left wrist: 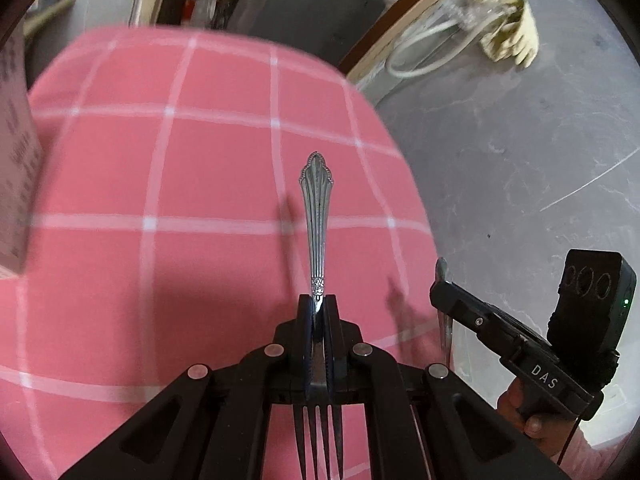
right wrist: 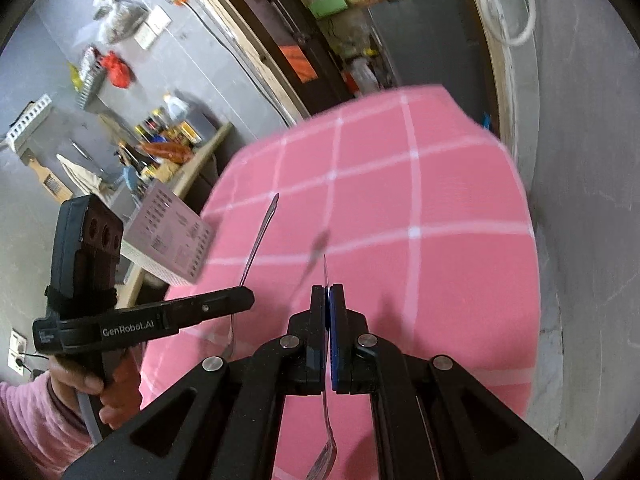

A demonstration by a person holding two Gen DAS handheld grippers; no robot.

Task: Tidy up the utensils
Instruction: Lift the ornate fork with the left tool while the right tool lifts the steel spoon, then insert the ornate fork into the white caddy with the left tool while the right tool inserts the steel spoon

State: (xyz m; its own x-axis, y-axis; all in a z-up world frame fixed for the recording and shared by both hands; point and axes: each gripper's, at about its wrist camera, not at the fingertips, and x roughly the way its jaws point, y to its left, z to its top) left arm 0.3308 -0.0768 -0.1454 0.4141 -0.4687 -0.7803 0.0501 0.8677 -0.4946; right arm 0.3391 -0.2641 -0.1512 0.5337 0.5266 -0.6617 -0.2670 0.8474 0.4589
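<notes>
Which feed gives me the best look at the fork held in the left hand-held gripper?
The left wrist view. The fork runs up the middle, its ornate handle sharp, tines below, clamped in the left hand-held gripper. The right wrist view shows that fork only edge-on, as a thin sliver above the gripper.

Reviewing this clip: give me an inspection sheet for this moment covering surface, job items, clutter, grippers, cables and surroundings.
Surface: pink checked tablecloth, bare where visible.
Job's things: ornate fork clamped at its neck, handle forward, tines toward the camera; second utensil seen edge-on, type unclear.
Clutter: printed box at the table's edge.
Grippers: left gripper shut on the fork; right gripper shut on the second utensil; both lifted off the cloth.
Cables: white hose looped on the grey wall.
Surroundings: grey wall, gloves hanging, crowded shelf.
</notes>
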